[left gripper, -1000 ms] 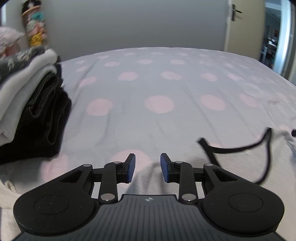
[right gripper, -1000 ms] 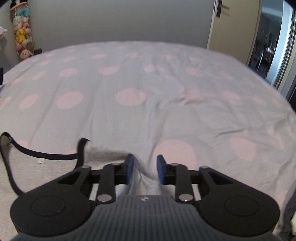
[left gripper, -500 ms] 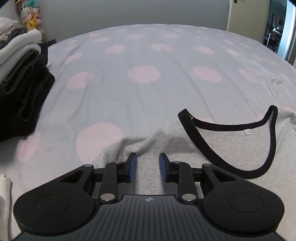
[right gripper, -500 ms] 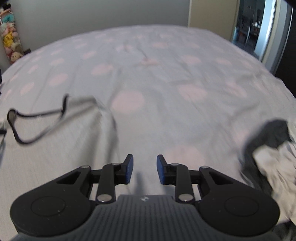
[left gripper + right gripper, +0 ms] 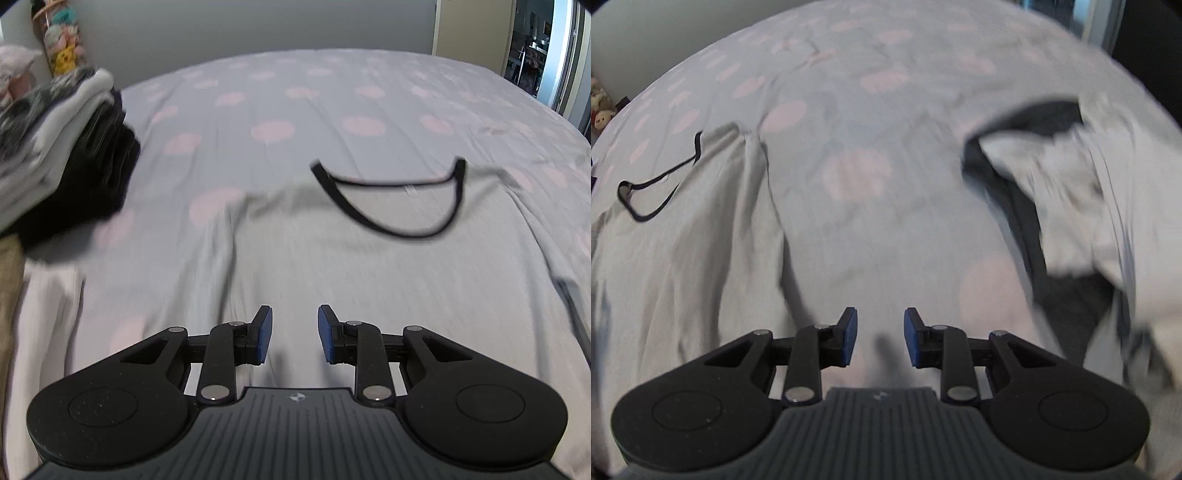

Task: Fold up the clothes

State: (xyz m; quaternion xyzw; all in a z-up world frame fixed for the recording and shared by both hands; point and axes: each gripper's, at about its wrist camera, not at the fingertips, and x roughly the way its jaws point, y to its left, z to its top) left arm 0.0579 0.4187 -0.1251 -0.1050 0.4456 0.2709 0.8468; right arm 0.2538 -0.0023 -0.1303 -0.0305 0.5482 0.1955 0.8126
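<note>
Both claws stand partly open with nothing between their blue pads. Left gripper hangs over the lower body of a grey sweatshirt, its jaws set at a narrow gap; whether the tips touch the cloth cannot be told. Right gripper hangs over bare bedspread, its jaws at much the same narrow gap, holding nothing.

One grey sweatshirt lies spread flat on the bed, its black-trimmed neckline pointing toward the far side. In the right wrist view the same garment lies to the left, and its right edge runs down as a raised fold to a point just left of the right gripper. Between that edge and a crumpled grey and dark garment on the right lies an open strip of bedspread with pink dots, and the right gripper is over this strip.

One stack of folded clothes stands at the left of the bed, with pale pieces on top and dark ones below, well apart from the sweatshirt's left side. Beyond the neckline the bed is open up to the grey wall. A doorway shows at far right, and some soft toys hang at far left.
</note>
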